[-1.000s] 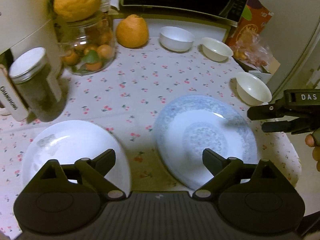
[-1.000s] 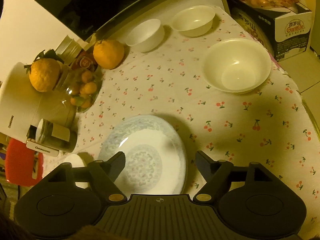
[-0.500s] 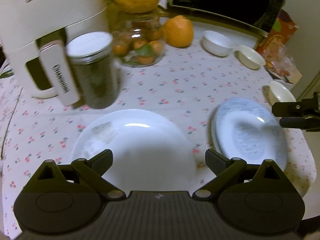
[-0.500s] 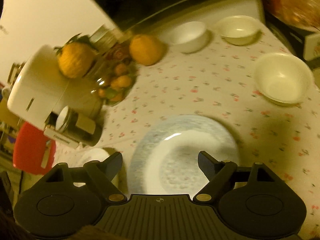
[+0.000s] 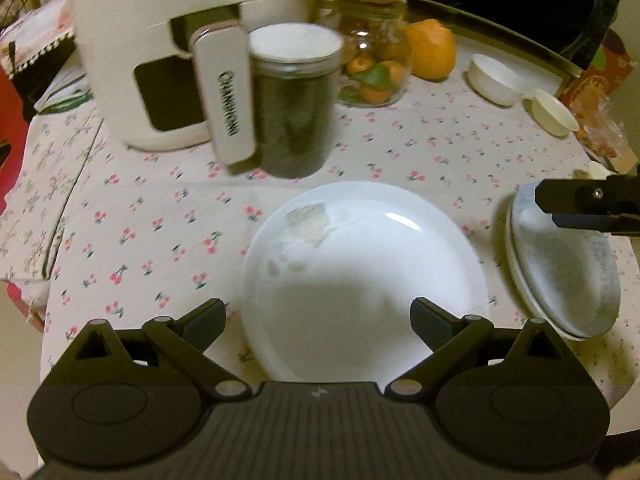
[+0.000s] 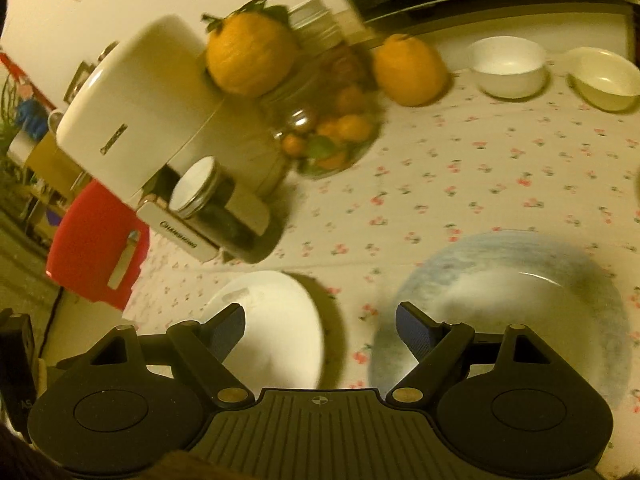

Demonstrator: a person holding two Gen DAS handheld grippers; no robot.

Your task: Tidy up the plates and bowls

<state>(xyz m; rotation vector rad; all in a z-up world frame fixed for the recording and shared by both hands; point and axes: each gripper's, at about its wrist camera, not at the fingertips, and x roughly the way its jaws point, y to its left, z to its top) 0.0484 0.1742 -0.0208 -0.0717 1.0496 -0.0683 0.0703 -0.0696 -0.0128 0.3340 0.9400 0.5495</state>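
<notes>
**Both grippers open and empty above the plates**

The left gripper has its jaws spread wide over the white plate, gripping nothing. That plate lies flat on the cherry-print tablecloth near the front edge of the tabletop.

The right gripper is also wide apart and empty, over the cloth between the white plate and the blue-patterned plate. The blue-patterned plate lies near the front right corner; in the left wrist view it appears to sit on a second plate.

Two small bowls, one white bowl and one cream bowl, stand side by side near the back right edge.

A dark jar stands against a white appliance at the back left, behind the white plate.
</notes>
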